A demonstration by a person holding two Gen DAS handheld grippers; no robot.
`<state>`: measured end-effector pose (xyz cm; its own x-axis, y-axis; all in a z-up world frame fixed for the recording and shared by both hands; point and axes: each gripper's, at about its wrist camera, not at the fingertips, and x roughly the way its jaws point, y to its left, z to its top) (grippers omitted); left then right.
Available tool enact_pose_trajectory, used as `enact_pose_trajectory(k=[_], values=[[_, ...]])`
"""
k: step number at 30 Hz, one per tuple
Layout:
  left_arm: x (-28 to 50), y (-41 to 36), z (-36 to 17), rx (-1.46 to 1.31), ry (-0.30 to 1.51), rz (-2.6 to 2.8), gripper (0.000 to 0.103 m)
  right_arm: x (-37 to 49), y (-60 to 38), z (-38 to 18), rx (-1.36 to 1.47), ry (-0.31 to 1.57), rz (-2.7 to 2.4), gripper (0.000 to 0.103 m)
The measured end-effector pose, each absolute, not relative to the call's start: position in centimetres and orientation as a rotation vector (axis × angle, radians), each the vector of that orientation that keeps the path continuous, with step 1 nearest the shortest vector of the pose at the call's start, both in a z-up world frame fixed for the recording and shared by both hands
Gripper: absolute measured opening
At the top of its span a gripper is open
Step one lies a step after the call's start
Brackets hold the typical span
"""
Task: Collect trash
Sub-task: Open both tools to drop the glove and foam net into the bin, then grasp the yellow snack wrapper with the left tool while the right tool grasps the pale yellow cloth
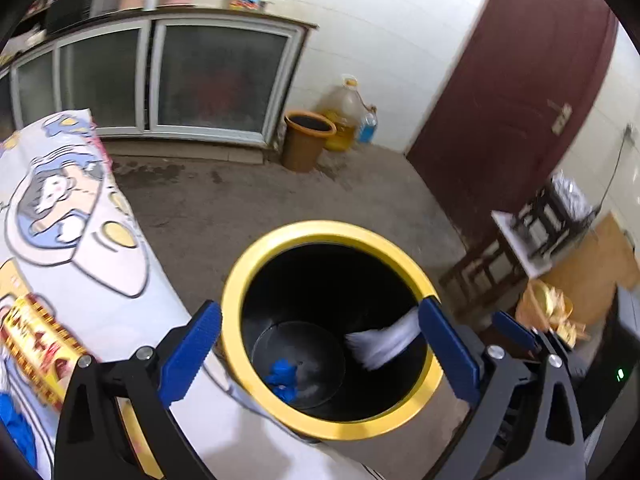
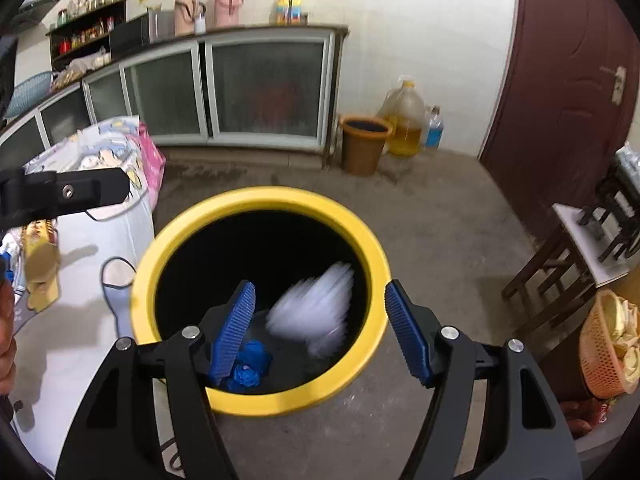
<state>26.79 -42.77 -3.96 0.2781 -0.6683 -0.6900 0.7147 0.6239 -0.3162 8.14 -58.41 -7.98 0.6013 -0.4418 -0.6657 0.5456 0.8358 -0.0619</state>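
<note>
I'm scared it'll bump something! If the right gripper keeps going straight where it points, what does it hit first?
Probably the blurred white trash inside the yellow-rimmed bin; the right gripper is open above its mouth.

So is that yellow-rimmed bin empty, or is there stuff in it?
Not empty. The bin stands upright and open, with crumpled blue trash on its bottom and a blurred white piece inside, apparently falling below the right tool.

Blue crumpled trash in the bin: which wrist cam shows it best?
Left wrist: the blue trash lies unobstructed on the bin floor. In the right wrist view, a gripper finger partly covers it.
</note>
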Motion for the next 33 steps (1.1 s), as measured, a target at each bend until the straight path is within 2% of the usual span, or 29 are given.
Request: enact_pose_trajectory(k=[9, 19, 27, 33], values=[[25.5, -33.6, 2.5, -0.088, 0.741, -0.843, 0.095, 3.6, -50.8, 0.1, 0.040, 0.519, -0.520, 0.065], [20.8, -20.4, 8.6, -0.059, 0.530, -0.706, 0.095, 2.0, -43.4, 5.7, -0.050, 0.397, -0.386, 0.065], [18.3, -10.0, 9.0, -0.051, 0.490, -0.569, 0.095, 3.1, -38.8, 7.1, -0.099, 0.390, -0.296, 0.065], [16.4, -3.2, 7.1, -0.058, 0.503, -0.462, 0.095, 5.9, -35.2, 6.5, -0.112, 0.425, -0.152, 0.065]])
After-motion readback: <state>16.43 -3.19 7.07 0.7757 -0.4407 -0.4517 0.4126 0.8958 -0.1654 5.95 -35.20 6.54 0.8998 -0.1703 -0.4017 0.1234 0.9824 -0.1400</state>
